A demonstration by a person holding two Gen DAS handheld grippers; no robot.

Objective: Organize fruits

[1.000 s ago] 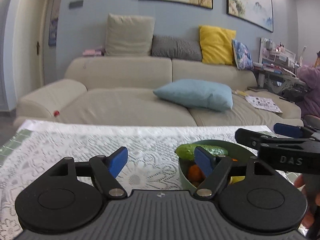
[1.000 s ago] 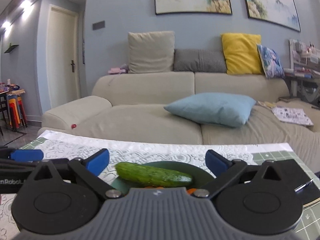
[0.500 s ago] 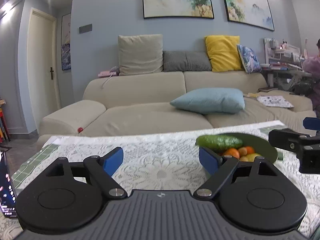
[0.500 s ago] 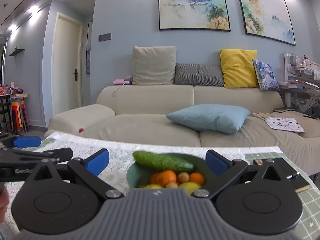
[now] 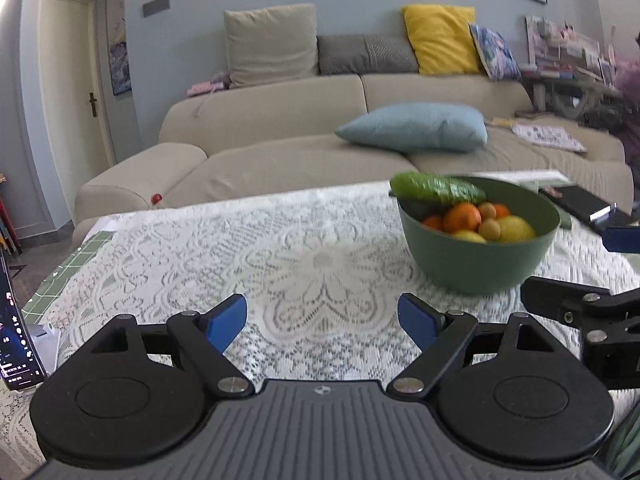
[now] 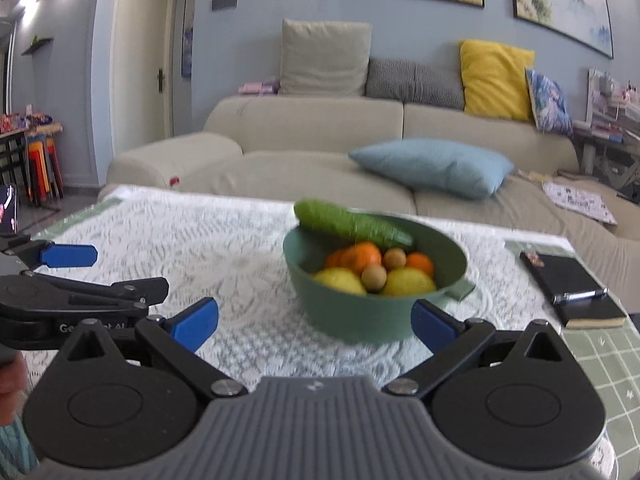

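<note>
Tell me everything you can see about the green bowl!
The bowl is round, deep and dull green, maybe plastic, with a small tab handle on one side. It stands upright on the lace cloth. Oranges, lemons and small brown fruits fill it, and a cucumber lies across its rim. No fingers touch it.

Cucumber (image 6: 352, 224) lies across bowl (image 6: 360, 320) of fruit; notebook (image 6: 572, 288) to its right

Green bowl (image 5: 480, 264) of fruit on lace tablecloth (image 5: 280, 256).
</note>
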